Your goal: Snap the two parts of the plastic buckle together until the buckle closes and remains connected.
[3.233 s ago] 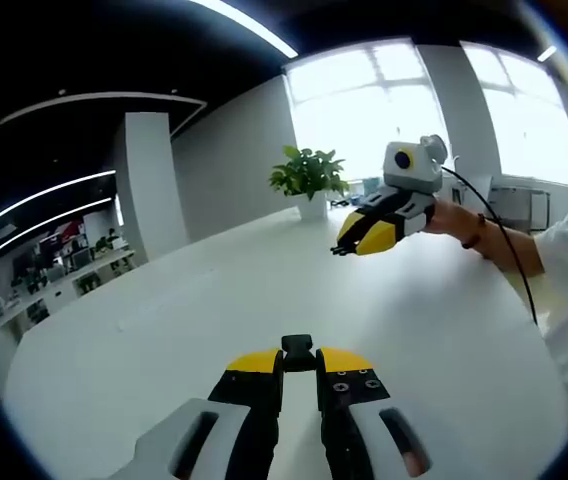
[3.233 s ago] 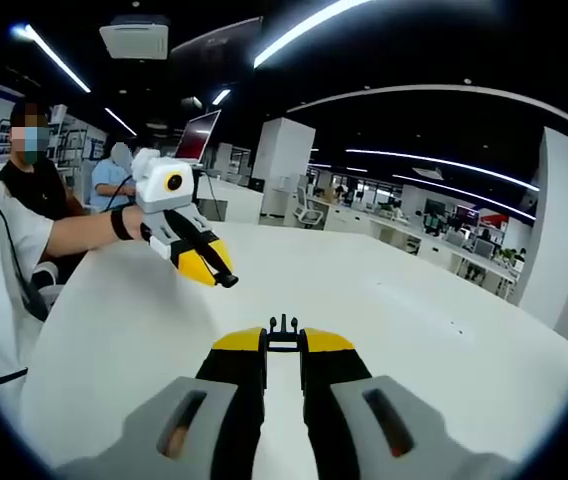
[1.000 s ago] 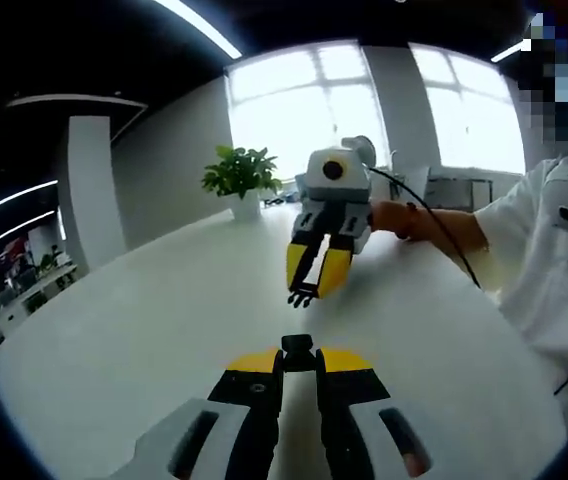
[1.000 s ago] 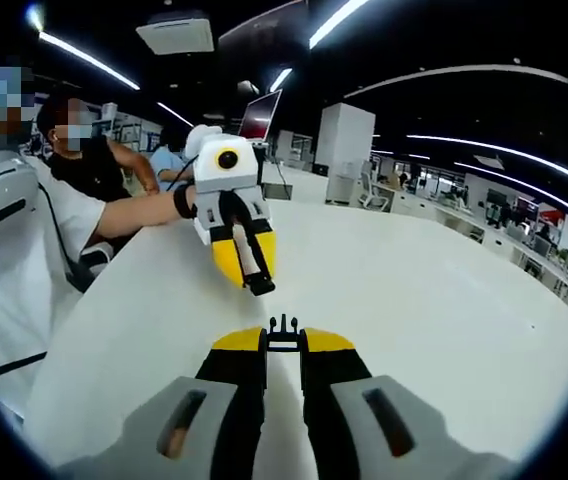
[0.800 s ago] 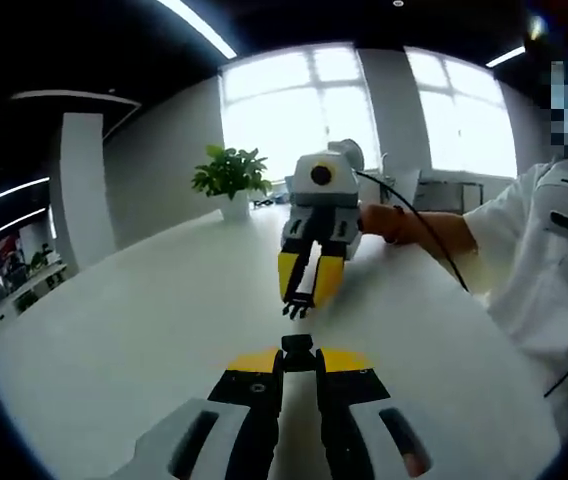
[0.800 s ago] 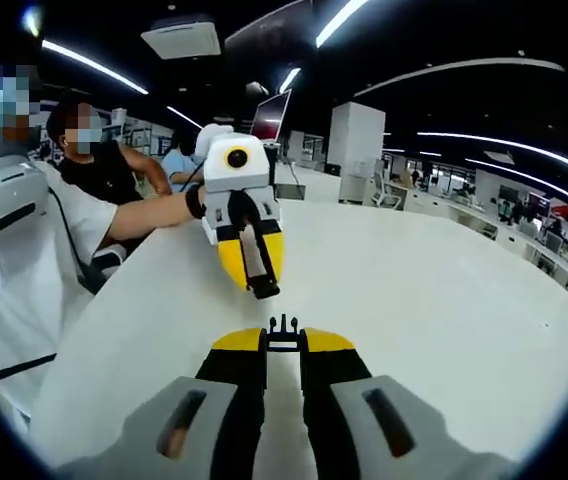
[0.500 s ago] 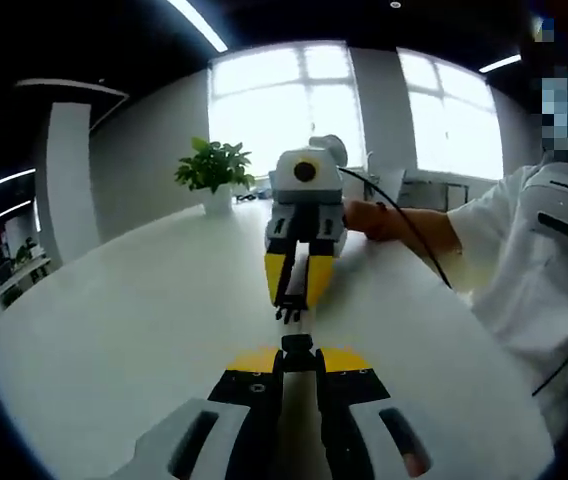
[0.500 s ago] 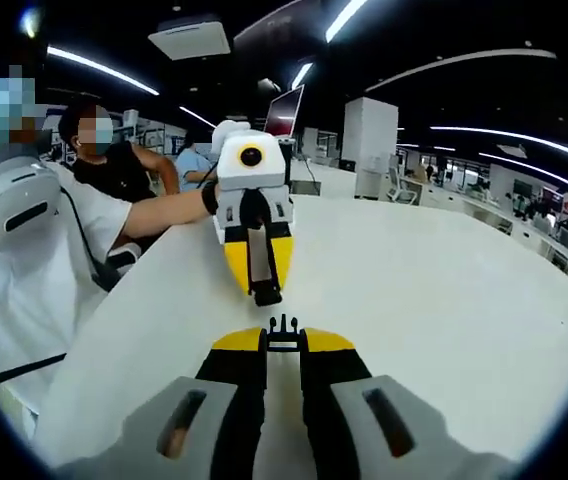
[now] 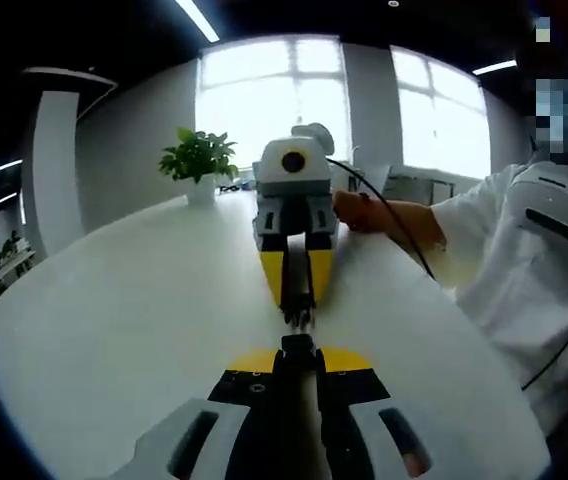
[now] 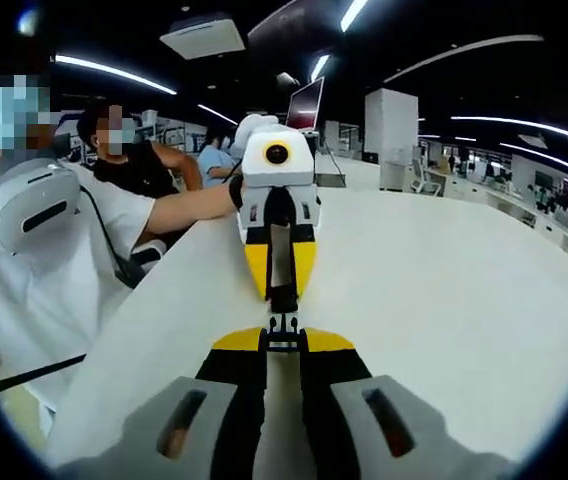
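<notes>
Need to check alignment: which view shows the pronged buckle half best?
Right gripper view: the pronged buckle half sits lit at the right gripper tips. In the left gripper view it is a small, dark shape.

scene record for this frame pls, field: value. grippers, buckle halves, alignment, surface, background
left gripper: jaws shut on socket half, a black piece
right gripper: jaws shut on pronged half, black, prongs forward
alignment: grippers face each other tip to tip, roughly in line
contact: the halves meet or nearly meet; cannot tell if latched
surface: white table beneath both grippers
background: potted plant by bright windows, left gripper view; seated people and a monitor, right gripper view
operator: white sleeves, cables from the grippers
</notes>
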`<move>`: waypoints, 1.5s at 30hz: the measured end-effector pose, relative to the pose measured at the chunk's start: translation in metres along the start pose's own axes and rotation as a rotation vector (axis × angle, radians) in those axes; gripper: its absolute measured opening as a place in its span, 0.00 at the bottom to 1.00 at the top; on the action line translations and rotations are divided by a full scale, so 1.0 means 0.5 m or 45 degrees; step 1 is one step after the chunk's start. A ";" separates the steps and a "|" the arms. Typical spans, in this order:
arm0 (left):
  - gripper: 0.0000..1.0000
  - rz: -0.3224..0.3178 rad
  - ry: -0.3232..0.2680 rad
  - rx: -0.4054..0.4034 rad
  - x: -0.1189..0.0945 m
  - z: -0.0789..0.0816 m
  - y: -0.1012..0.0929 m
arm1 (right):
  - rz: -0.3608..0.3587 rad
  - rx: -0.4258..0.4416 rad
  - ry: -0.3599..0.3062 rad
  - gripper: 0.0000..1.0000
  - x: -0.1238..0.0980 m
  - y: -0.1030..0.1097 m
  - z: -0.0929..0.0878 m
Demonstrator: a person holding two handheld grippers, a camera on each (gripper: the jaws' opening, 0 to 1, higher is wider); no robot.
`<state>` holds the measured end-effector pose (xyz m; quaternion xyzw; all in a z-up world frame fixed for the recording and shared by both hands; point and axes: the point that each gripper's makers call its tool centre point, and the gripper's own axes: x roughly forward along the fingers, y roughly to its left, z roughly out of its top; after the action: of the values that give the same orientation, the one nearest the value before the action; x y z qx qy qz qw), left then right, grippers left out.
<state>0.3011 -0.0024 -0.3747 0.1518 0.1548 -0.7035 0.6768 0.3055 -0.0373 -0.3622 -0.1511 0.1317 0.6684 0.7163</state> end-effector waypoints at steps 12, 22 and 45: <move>0.12 -0.029 -0.001 0.003 0.004 0.000 -0.014 | 0.025 0.001 0.004 0.11 0.007 0.011 -0.001; 0.12 -0.059 -0.005 -0.004 0.008 0.001 -0.028 | 0.044 -0.008 0.004 0.11 0.014 0.021 0.002; 0.12 -0.095 -0.023 -0.017 0.014 0.001 -0.039 | 0.073 0.004 0.011 0.11 0.026 0.031 -0.002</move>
<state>0.2811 -0.0082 -0.3768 0.1350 0.1592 -0.7286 0.6524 0.2910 -0.0247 -0.3690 -0.1492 0.1401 0.6879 0.6963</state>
